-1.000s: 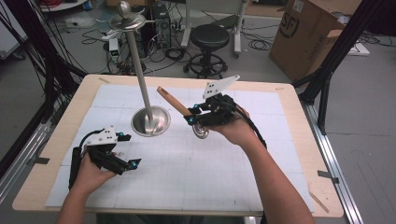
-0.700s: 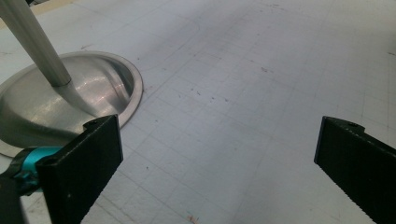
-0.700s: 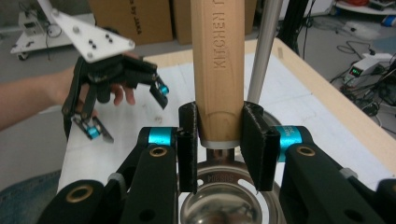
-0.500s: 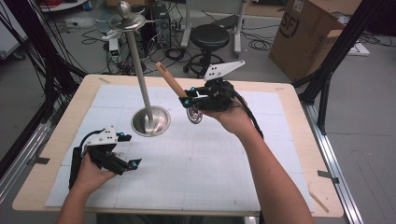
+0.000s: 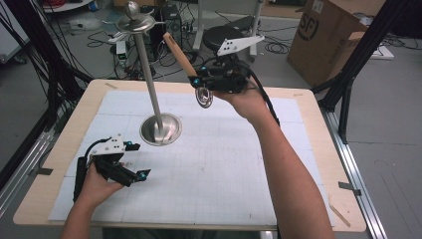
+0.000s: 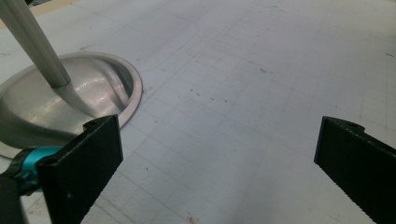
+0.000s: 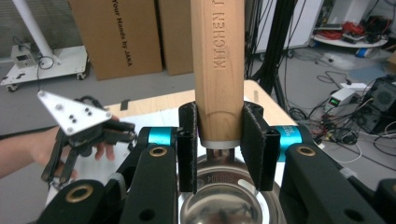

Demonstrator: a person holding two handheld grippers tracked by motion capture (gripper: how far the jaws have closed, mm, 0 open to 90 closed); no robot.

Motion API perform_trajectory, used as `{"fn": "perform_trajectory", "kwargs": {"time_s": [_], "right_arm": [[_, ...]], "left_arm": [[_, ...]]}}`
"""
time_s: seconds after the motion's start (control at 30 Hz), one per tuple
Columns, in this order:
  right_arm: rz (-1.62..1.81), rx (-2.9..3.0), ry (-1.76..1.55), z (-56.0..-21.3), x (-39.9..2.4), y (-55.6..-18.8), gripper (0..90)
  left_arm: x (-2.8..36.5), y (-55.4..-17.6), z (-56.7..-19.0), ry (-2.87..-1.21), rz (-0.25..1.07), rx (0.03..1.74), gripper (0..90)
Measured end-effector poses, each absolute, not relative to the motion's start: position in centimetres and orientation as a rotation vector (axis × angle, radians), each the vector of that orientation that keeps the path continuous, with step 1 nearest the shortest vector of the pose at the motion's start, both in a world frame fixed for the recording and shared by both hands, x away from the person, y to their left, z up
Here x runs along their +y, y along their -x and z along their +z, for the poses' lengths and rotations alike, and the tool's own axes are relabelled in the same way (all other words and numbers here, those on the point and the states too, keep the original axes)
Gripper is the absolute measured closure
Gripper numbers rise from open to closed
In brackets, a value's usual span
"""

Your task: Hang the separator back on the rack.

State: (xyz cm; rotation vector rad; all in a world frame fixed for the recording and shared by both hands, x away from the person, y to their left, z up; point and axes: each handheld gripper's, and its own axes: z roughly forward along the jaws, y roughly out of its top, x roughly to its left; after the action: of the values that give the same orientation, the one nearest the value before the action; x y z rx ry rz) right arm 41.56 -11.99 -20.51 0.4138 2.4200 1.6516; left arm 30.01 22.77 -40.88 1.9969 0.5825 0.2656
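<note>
- Wooden handle (image 7: 218, 65) of a metal utensil is clamped between the two black jaws of the right tool (image 7: 219, 140); the jaws are closed hard against both sides of the handle, just above its metal collar
- We read the stamped word "KITCHEN" running along the handle in the right gripper view
- We see the utensil's round steel bowl (image 7: 229, 200), a ladle or strainer (we cannot tell which), directly below the jaws in that view
- In the high view the right tool (image 5: 199, 82) is held in the air above the far edge of the table (image 5: 318, 164), with the handle (image 5: 180, 55) slanting up and away to the left and the steel bowl (image 5: 204, 96) hanging beneath the jaws
- We see the grey three-cornered plate (image 5: 240, 45) on top of the right tool
- The metal stand (image 5: 149, 84) rests on the white grid mat (image 5: 224, 169): a domed round base (image 5: 160, 129), a slim upright pole and a disc with a knob at the top
- The utensil is held near the pole's upper part, to its right and apart from it
- The left tool (image 5: 137, 162) lies low over the mat at the near left, near the base
- In the left gripper view the left tool (image 6: 215, 163) has its jaws wide apart and holds nothing; bare mat lies between them, and the base (image 6: 70, 98) sits just beyond the left jaw
</note>
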Motion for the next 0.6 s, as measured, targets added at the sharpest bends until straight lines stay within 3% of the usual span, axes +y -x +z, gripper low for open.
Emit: {"fn": "perform_trajectory", "kwargs": {"time_s": [0.6], "right_arm": [[1.645,2.371,-0.503,-19.0,-10.9,-45.2,69.2]], "left_arm": [[22.6,-30.0,-41.0,-2.018,0.267,0.574,1.7]]}}
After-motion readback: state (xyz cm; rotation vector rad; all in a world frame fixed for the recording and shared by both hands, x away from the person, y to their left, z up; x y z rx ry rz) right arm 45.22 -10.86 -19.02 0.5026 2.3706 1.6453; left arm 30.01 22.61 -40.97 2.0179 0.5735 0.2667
